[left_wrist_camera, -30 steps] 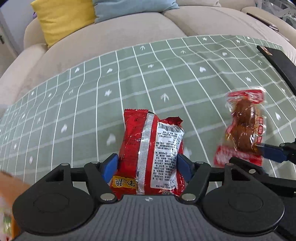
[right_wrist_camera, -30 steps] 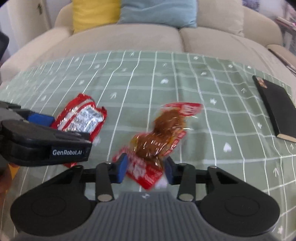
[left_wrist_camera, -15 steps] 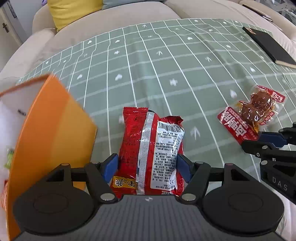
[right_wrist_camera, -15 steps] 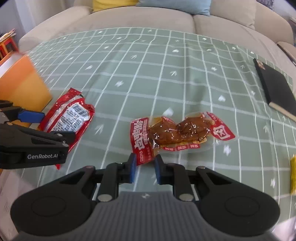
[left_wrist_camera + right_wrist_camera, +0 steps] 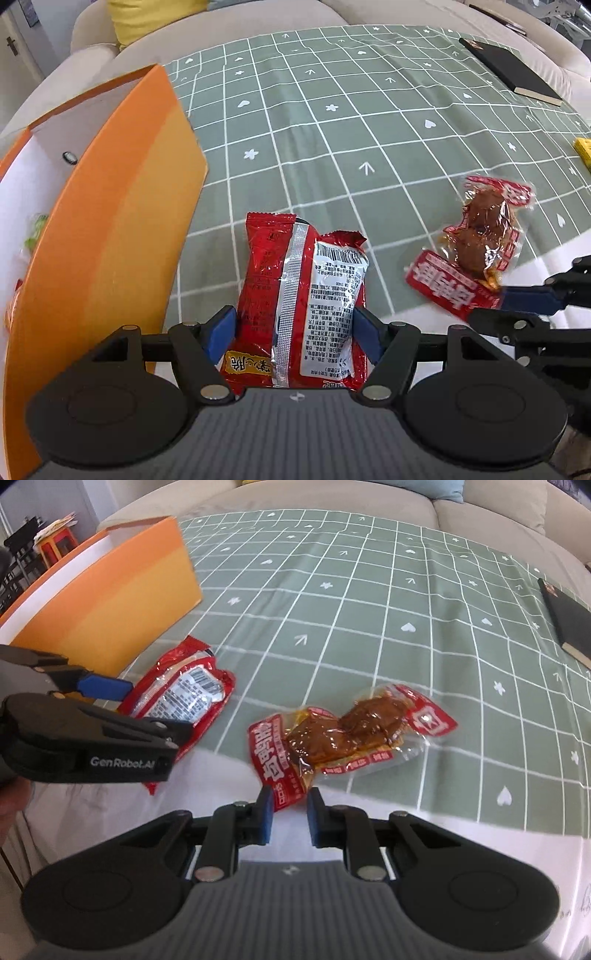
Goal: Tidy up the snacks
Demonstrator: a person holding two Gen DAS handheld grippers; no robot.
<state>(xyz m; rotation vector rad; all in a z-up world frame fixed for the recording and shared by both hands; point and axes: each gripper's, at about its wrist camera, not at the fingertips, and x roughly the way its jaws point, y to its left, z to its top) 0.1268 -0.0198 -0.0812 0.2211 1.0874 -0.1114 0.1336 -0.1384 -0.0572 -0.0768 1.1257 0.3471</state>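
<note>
We see both grippers tipped steeply down over the green checked cloth (image 5: pixel 369 122), side by side, each with a snack in its jaws. The left gripper (image 5: pixel 293 334) has its blue pads wide apart and pressed against the two sides of the red snack packet (image 5: pixel 301 306), which stands up between them with its silver seam and printed back label facing the camera. The right gripper (image 5: pixel 289 814) has its pads drawn close together, pinching the red end of the clear packet of brown meat snack (image 5: pixel 347 734); the rest of that packet sticks out ahead of the pads over the cloth.

The orange box (image 5: pixel 110 236) stands just to the left of the red packet, its near wall tall in the left wrist view. That view alone looks over the rim onto the white inside, where a few small wrapped items lie – too blurred to name. It also catches a yellow object (image 5: pixel 583 149) at the right edge of the cloth. The right wrist view shows only the box's outer wall, but it takes in the left gripper from the side, the white surface under the cloth's near edge and a cluttered corner of the room behind the box. Both views show the black notebook (image 5: pixel 565 622) far right and the beige sofa (image 5: pixel 332 498) beyond.
</note>
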